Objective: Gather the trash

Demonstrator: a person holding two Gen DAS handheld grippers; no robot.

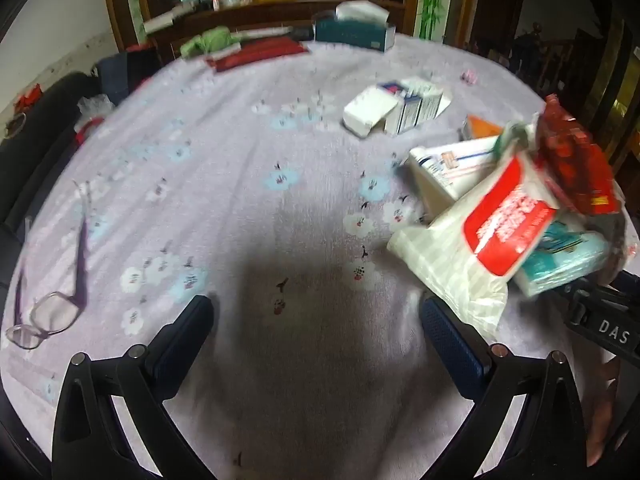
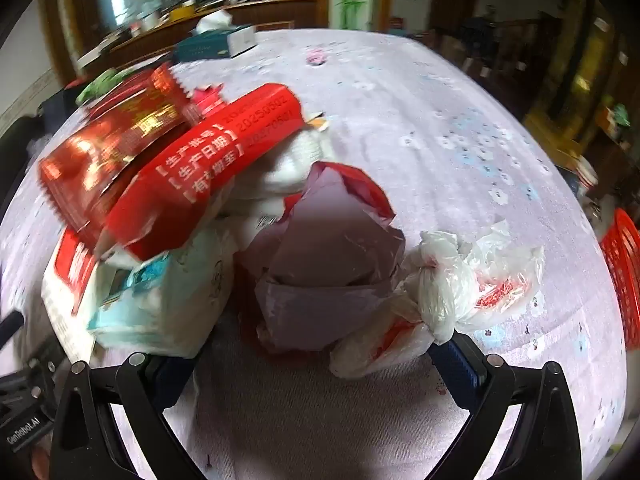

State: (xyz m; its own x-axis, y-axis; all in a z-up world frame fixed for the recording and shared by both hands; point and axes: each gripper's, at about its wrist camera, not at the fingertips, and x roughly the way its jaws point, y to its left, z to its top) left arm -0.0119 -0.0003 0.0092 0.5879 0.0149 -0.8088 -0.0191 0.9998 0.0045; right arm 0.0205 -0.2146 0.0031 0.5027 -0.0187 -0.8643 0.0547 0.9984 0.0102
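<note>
Lilac flowered cloth covers the counter (image 1: 224, 184). Left gripper (image 1: 316, 340) hovers low, jaws spread, empty. Right gripper (image 2: 316, 360) sits level, jaws wide, flanking the trash pile (image 2: 172, 208) of wrappers and bags.

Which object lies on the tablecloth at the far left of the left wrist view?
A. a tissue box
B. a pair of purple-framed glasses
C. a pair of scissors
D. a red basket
B: a pair of purple-framed glasses lies unfolded on the tablecloth left of the open left tool, apart from the heap of wrappers on the right.
</note>
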